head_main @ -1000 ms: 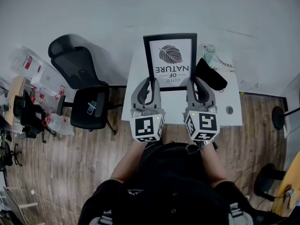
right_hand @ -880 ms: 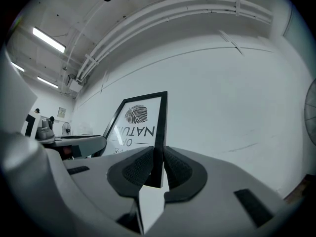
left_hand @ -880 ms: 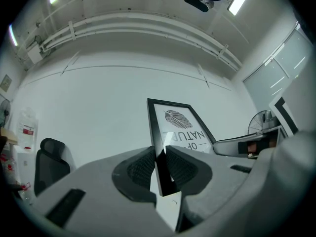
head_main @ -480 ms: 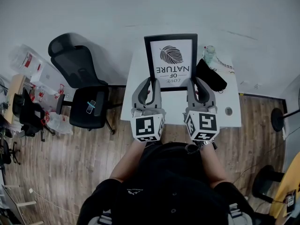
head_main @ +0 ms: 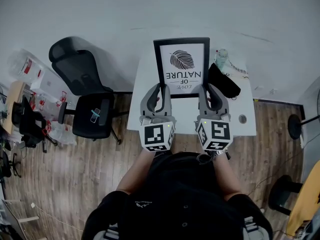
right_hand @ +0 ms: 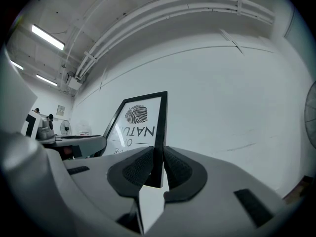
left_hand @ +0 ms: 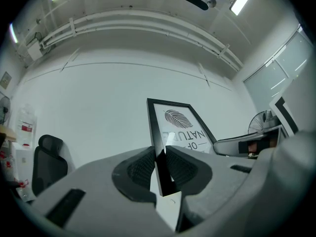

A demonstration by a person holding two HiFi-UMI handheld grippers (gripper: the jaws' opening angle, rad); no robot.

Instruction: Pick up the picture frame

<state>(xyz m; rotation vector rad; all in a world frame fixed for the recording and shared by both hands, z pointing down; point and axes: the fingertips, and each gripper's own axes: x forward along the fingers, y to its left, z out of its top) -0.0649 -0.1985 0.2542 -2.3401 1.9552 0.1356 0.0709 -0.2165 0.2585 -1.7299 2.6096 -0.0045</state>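
Left tool and right tool are each clenched on a thin lower side edge of the picture frame, which stands upright over the surface; gripped so low, it may pivot or slip and drop.

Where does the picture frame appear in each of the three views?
Head view: top centre; the picture frame shows its print upside down, its side edges held by the left gripper and the right gripper.
Left gripper view: centre, its left edge clamped between the jaws, print to the right.
Right gripper view: centre left, its right edge clamped between the jaws, print to the left.
Shared landmark: the leaf drawing on the print.
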